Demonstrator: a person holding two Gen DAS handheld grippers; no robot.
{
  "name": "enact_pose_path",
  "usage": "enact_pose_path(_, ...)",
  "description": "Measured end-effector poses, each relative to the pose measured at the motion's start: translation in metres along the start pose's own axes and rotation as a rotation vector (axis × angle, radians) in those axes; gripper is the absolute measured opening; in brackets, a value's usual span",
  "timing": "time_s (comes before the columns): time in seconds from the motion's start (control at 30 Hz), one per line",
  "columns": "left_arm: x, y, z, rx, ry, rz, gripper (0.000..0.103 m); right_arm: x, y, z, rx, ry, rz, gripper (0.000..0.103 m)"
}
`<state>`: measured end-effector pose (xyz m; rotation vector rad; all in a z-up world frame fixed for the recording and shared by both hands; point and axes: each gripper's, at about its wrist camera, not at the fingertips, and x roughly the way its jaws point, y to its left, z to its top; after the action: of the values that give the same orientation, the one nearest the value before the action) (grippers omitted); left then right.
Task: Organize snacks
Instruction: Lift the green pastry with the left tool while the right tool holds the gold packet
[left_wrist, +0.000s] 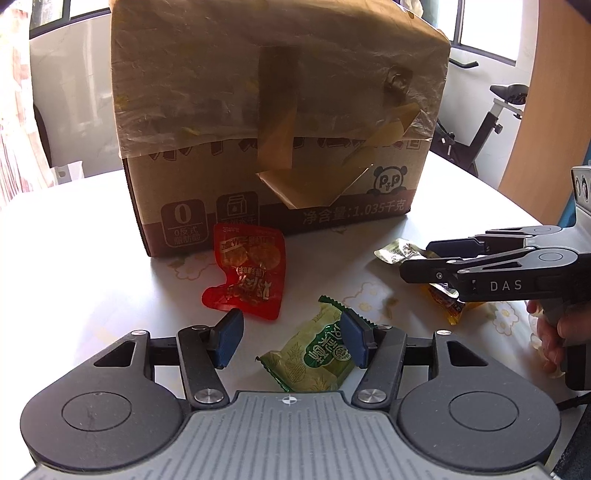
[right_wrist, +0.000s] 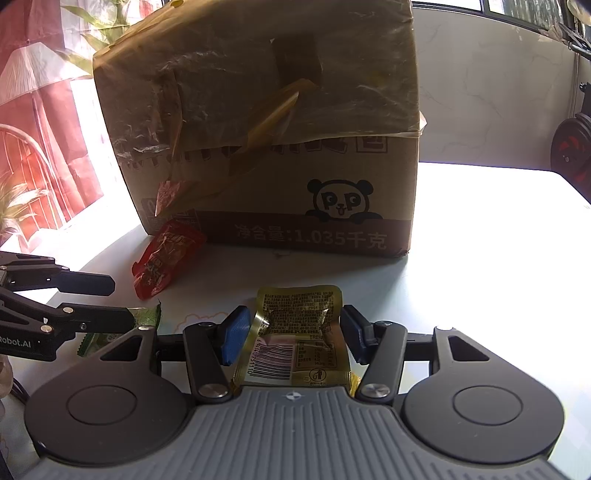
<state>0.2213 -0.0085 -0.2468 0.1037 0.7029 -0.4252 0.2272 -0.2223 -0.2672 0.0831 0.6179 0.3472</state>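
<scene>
Key relation: flat gold foil snack packet w/ barcode label (right_wrist: 295, 343) lying between the blue pads of the right gripper (right_wrist: 291, 334), straight ahead along the fingers; long axis running fwd toward the box, so pads flank its long sides.
R grip state: spread wide, nothing clamped; pads beside the gold packet's edges, contact too close to call.
L grip state: left gripper (left_wrist: 291, 338) also spread, gripping nothing; green-yellow crinkled plastic snack packet w/ serrated ends (left_wrist: 314, 354) between its pads but off-centre, toward the R pad, which overlaps its edge in view.
Green pkt axis: diagonal, far end pointing up-right; not squared to the fingers.
Nearer hand: R for gold, L for green; each packet already inside its own jaw gap.
Other snacks: red translucent plastic pouch w/ printed front (left_wrist: 247, 273) lying on the table near the box's front bottom edge, ahead-left of L grip; small pale green wrapped packet (left_wrist: 400, 251) by the R gripper's fingertips; amber wrapper partly hidden under them.
Box: large brown cardboard carton w/ panda logo, loose tape and plastic film (right_wrist: 280, 147), upright behind all the snacks; top opening not in view.
Surface: white tabletop w/ faint flower print (left_wrist: 92, 266).
Look of gold pkt: back side up, creased, slightly puffed mid-way; prob. light, slippery foil.
Judged next: closing R on gold looks ready; L prob. needs a slight shift right first.
</scene>
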Motion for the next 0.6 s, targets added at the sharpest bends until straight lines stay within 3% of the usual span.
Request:
enact_pose_path(0.2,-0.006,0.003,0.001,-0.058,-0.012,-0.042,0.060,0.000,0.000,0.000,0.001,-0.001,0.000,0.057)
enact_pose_path(0.33,-0.005,-0.004,-0.001,-0.033,0.003,-0.080,0.060,0.000,0.000,0.000,0.001,-0.001,0.000,0.057)
enact_pose_path(0.5,0.005,-0.016,-0.008,0.018,0.044,-0.014,0.059,0.000,0.000,0.000,0.002,-0.001,0.000,0.057)
enact_pose_path(0.6,0.002,-0.015,-0.009,-0.067,0.040,0.024,0.055,0.000,0.001,0.000,0.000,0.000,-0.001,0.057)
